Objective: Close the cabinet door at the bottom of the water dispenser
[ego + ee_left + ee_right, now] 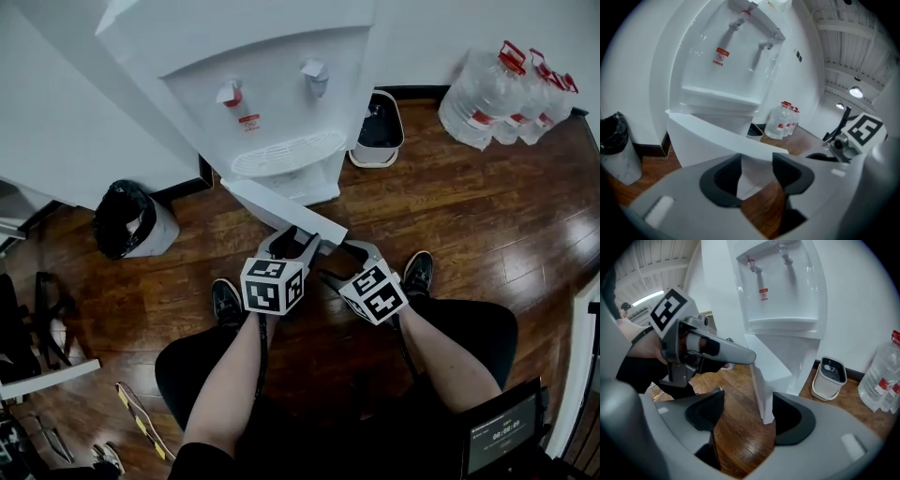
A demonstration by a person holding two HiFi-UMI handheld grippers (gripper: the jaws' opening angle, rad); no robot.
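Forearms are filling the near edge of the head view, each one carrying a grey gripper with a black-and-white marker cube. The left gripper [757, 165] is hanging released, its dark pads standing apart and pressing on nothing, with a lower corner of the white cabinet door [281, 208] showing in the gap just beyond them. The right gripper [747, 411] is likewise released, jaws apart, and is looking at the door's upright free edge just ahead.

That door is standing open from the bottom of the white water dispenser [281, 84]. Its long top edge is running from the cabinet's left side out towards the person, so the free end is lying directly in front of both grippers. The left gripper is sitting nearer, seemingly right at the top edge; whether it is touching cannot be told. Closing it is likely calling for a push away, towards the dispenser.

Counted: two grippers, one door, two taps [230, 94], one bin lined with a black bag [127, 220], one small white bucket [380, 131], and at least three clear water bottles with red caps [487, 94] on the brown wooden floor [450, 216].
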